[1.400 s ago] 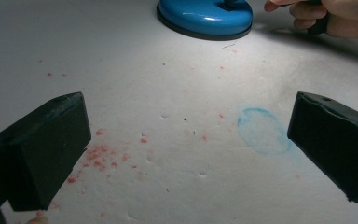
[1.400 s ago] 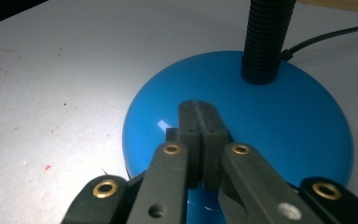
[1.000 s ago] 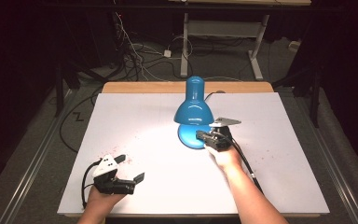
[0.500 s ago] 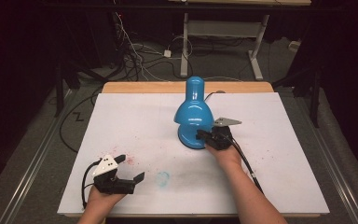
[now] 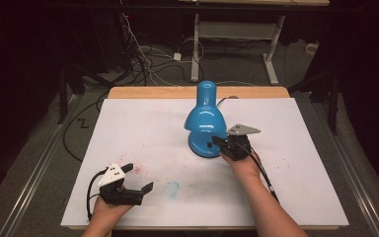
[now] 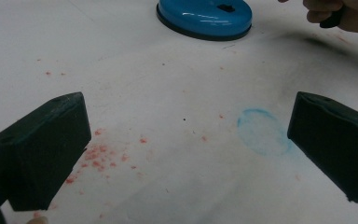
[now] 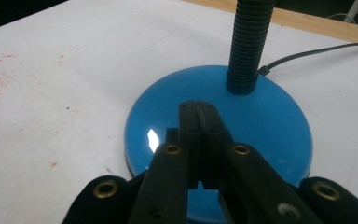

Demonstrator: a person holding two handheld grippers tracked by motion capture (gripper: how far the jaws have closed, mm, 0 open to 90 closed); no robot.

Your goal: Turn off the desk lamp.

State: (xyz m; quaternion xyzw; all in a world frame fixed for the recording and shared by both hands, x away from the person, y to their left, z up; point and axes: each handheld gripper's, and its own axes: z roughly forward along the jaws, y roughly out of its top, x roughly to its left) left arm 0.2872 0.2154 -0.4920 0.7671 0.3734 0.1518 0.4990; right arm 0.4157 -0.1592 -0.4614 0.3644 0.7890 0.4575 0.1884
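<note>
High view: right gripper (image 5: pixel 216 143) jaws closed over lamp base (image 5: pixel 202 147), forearm stretched fwd.

Table (image 5: pixel 143 128) evenly lit, surroundings dark; glare spot on lamp base (image 7: pixel 154 138).

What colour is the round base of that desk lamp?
Glossy bright blue, with a thin black rim underneath. The lamp base shows best in the right gripper view.

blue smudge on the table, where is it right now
In the high view the blue smudge lies on the white table near the front edge, just right of the open left gripper.
</note>
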